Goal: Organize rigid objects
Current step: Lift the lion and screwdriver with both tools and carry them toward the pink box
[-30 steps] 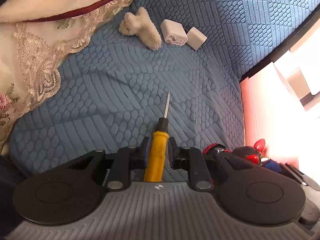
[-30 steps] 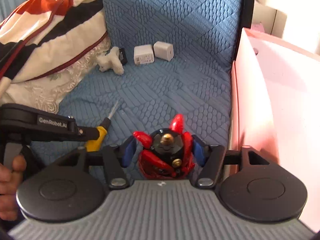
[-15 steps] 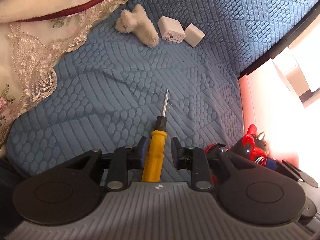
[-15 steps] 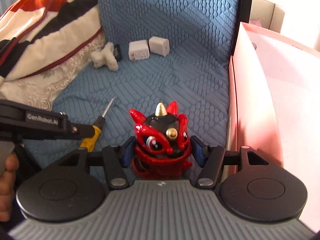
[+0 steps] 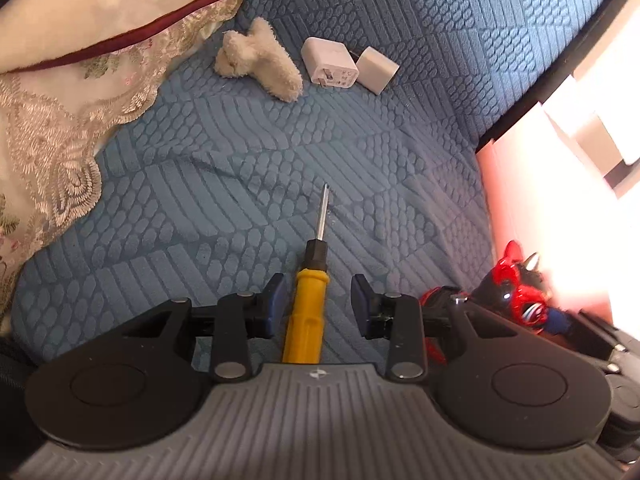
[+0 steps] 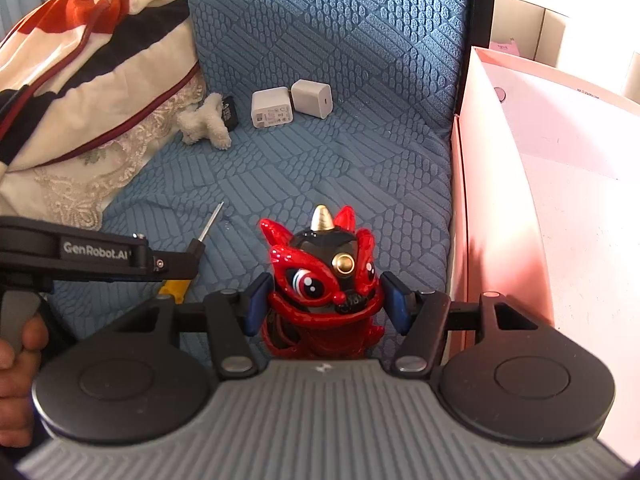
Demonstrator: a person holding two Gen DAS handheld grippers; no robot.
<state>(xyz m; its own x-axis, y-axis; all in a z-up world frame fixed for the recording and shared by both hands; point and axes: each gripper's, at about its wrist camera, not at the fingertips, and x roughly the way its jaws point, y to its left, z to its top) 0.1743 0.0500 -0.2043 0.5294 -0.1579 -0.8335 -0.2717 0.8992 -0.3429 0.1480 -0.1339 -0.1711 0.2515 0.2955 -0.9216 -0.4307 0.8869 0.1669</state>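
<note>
1. The screwdriver lies flat on the blue cushion, its long axis running straight away from the left gripper. The metal tip points toward the cushion's back and the yellow handle toward the gripper body.
2. The left gripper sits low over the cushion, level, with the handle between its blue pads. The jaws stand apart with a gap on either side of the handle, wider on the right, so nothing is clamped.
3. A second ago those pads pressed the handle. Half a second ago they had begun to part, and now they are wider still. The screwdriver has stayed in place.
4. The lion toy stands upright on the cushion, face toward the right gripper's camera and gold horn up, close beside the pink box.
5. The right gripper is level and low, a pad on each side of the toy. The jaws are spread with a sliver of space at both pads, so it is loose too.
6. A second ago the toy lay tipped forward between closed pads. It has since been set upright and released.
7. The person's hand grips the left tool's handle at the edge of the right view.
8. Far back lie two white chargers side by side and a plush scrap, near a lace-edged blanket.
</note>
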